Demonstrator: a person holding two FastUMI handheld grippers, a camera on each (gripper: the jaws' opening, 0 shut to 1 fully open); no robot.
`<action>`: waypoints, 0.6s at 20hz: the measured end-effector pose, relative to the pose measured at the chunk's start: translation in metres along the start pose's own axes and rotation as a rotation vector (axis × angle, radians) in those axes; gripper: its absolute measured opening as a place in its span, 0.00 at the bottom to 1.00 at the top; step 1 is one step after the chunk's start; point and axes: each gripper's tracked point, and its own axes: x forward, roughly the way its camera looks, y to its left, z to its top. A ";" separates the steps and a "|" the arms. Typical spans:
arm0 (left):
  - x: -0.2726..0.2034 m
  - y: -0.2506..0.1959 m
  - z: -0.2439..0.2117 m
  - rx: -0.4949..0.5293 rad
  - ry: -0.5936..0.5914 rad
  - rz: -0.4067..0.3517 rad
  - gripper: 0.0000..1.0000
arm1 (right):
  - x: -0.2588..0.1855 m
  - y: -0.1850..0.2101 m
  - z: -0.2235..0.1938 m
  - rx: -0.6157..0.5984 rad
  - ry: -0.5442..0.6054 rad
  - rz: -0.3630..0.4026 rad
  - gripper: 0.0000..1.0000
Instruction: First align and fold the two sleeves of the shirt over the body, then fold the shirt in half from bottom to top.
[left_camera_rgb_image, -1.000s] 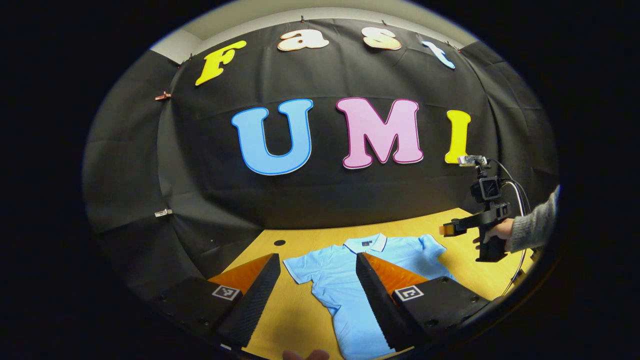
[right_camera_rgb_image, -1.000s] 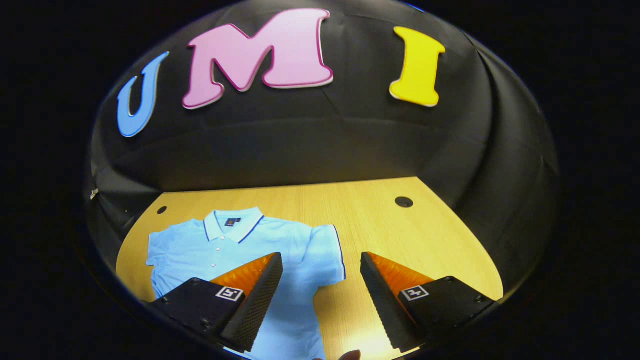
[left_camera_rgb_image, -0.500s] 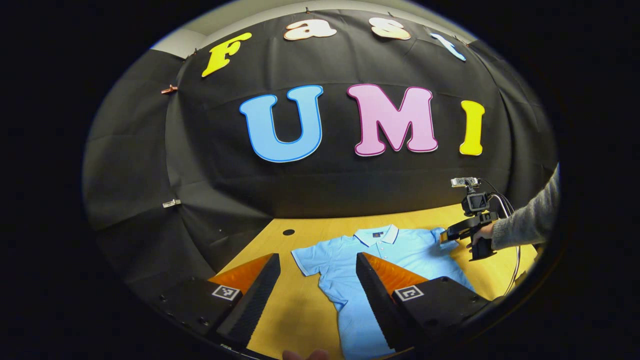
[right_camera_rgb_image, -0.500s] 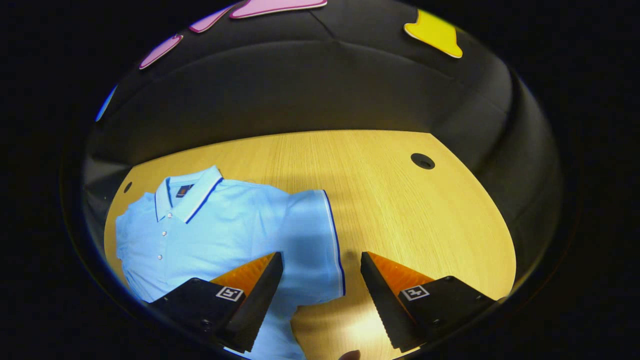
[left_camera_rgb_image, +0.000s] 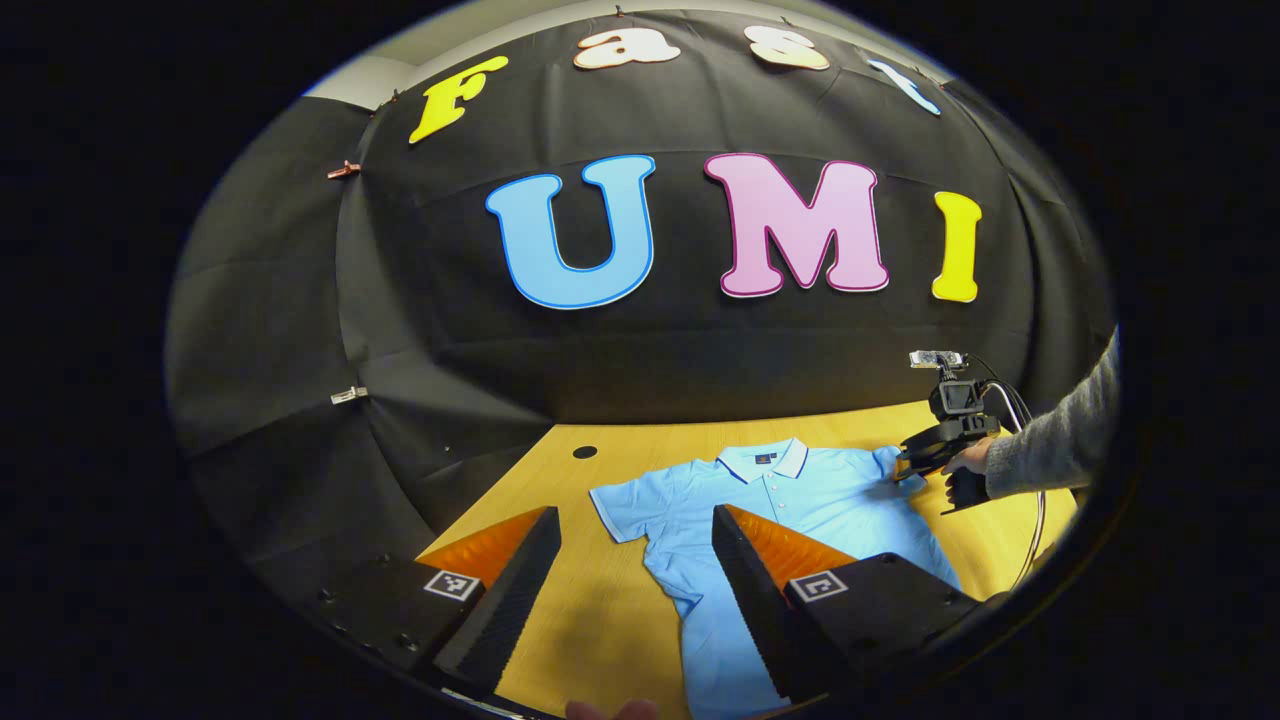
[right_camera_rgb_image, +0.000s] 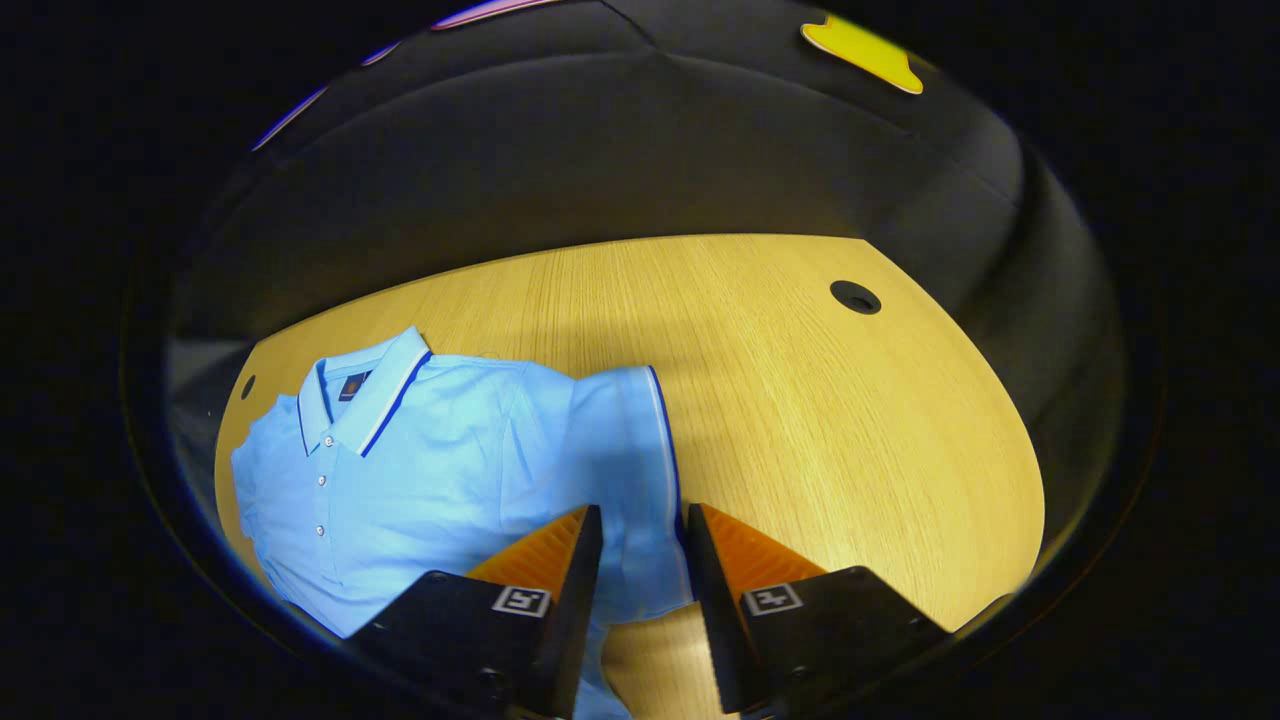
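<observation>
Since half a second ago the right gripper (right_camera_rgb_image: 640, 545) has narrowed its fingers around the right sleeve (right_camera_rgb_image: 625, 470) of the shirt (right_camera_rgb_image: 430, 480), lying flat on the table (right_camera_rgb_image: 800, 400) at 9 o'clock, with contact not yet confirmed, while the left gripper (left_camera_rgb_image: 635, 560) remains wide open, holding nothing, short of the left sleeve (left_camera_rgb_image: 625, 505), so the sleeve fold is only starting.

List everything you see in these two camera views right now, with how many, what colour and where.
Polo shirt: one, light blue with dark-trimmed collar and cuffs, flat on the table, unfolded.
Table: one, light wood, under the shirt.
Table holes: two, dark, near the far corners.
Booth wall: black cloth, behind the table.
Left gripper: one, jaws wide apart, above the table beside the shirt's sleeve.
Right gripper: one, jaws narrowed around the sleeve cuff; contact unclear.
Hand and grey sleeve: one each, holding the right gripper.
</observation>
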 end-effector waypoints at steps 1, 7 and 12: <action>0.000 0.001 -0.001 0.002 0.001 0.001 0.96 | 0.000 0.001 -0.001 0.001 0.002 0.005 0.48; -0.003 0.004 -0.004 0.010 0.009 0.001 0.96 | -0.003 0.011 -0.002 -0.056 -0.016 0.053 0.12; -0.004 0.007 -0.008 -0.001 0.011 -0.002 0.96 | -0.021 0.024 0.017 -0.098 -0.096 0.077 0.05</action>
